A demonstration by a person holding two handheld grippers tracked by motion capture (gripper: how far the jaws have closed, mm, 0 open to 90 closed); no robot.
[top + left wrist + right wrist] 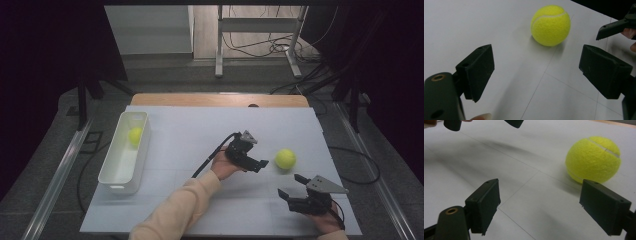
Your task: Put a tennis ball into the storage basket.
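The second ball (135, 136) sits half hidden behind the white bin's wall (142, 150); the right hand (327, 222) is cut off by the bottom edge.

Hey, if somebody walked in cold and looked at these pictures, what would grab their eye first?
Most likely the bright yellow tennis ball lying loose on the white table, right of centre. The left tongs point at it with jaws apart, not touching, and the right tongs wait open just in front of it. A second yellow ball sits in the white bin at the table's left edge.
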